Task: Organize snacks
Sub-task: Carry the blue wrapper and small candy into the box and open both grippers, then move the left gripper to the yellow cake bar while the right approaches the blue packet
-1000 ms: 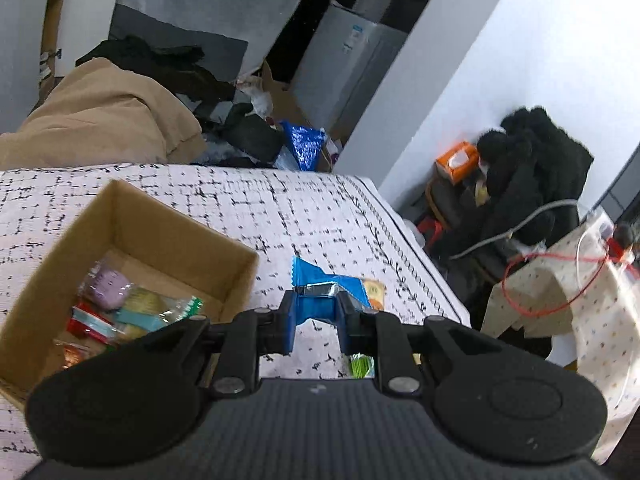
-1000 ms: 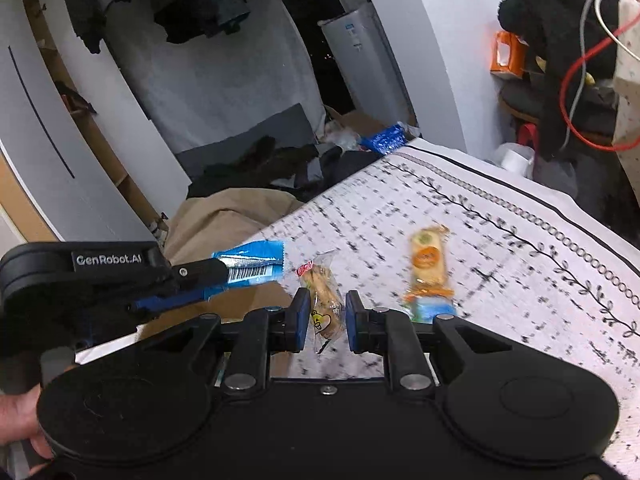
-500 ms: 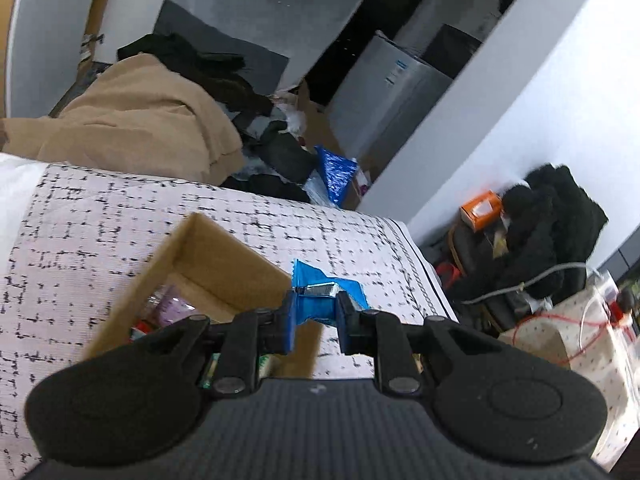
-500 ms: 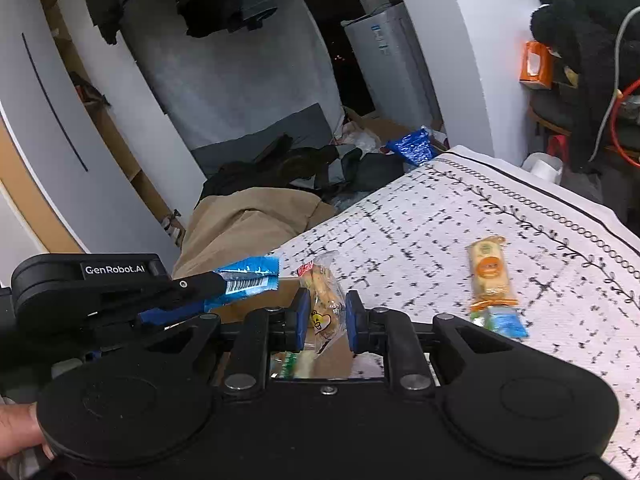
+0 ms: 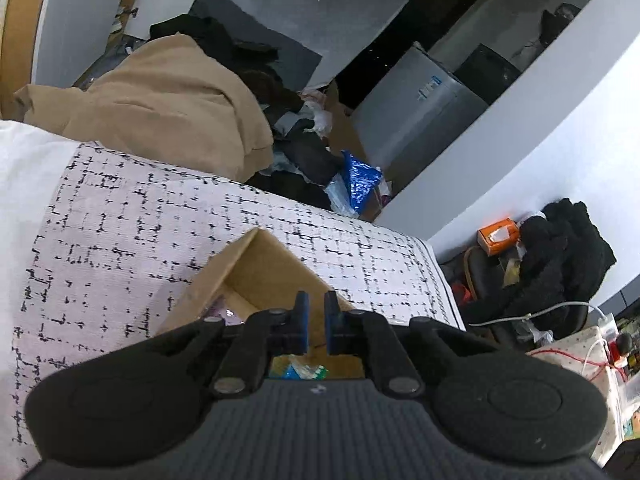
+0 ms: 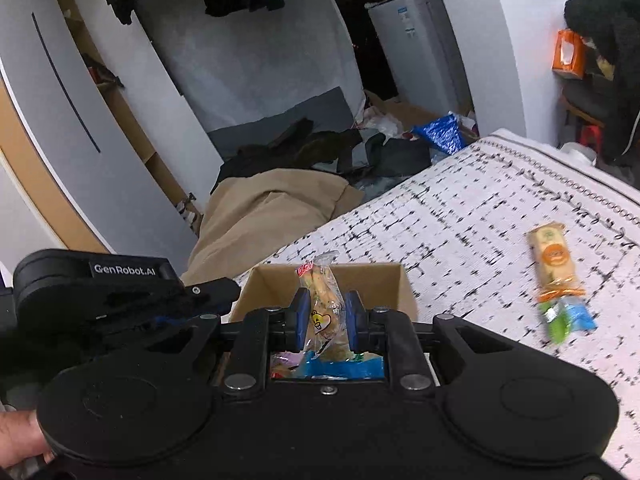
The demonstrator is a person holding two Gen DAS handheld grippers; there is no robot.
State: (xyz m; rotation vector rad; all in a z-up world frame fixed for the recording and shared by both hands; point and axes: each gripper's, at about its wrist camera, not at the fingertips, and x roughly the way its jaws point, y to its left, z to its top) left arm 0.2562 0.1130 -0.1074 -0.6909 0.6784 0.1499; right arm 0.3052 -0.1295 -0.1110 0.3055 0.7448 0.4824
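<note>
Left gripper: your left gripper (image 5: 315,322) has its blue pads (image 5: 302,322) drawn close together with only a narrow slit between them, and nothing is caught there. It hangs over the open box.
Right gripper: your right gripper (image 6: 325,322) is clamped on a clear snack packet (image 6: 324,312) with a yellow cartoon face; the packet stands almost upright between the pads, its sealed top pointing to 12 o'clock.
Box: the cardboard box (image 5: 256,268) sits on the patterned cloth (image 5: 120,232), just beyond your left fingertips. From the right-hand camera the box (image 6: 372,280) lies directly under the held packet.
Box contents: through the gap at 6 o'clock of your right fingers you can see a blue wrapper (image 6: 340,368) and other bright packets lying in the box. The left-hand camera shows a green and blue packet (image 5: 304,371) there too.
Loose snacks: an orange and cream snack bar (image 6: 554,260) lies on the cloth at about 3 o'clock of the box, well apart from it. A green and blue packet (image 6: 566,316) touches its near end.
Other gripper seen: the left gripper (image 6: 120,292) shows at 9 o'clock in the right-hand camera, just beside the box rim.
Hand: your bare fingers (image 6: 20,436) show at the lower left edge.
Surroundings: a tan blanket (image 5: 168,100) is heaped beyond the cloth at 11 o'clock.
</note>
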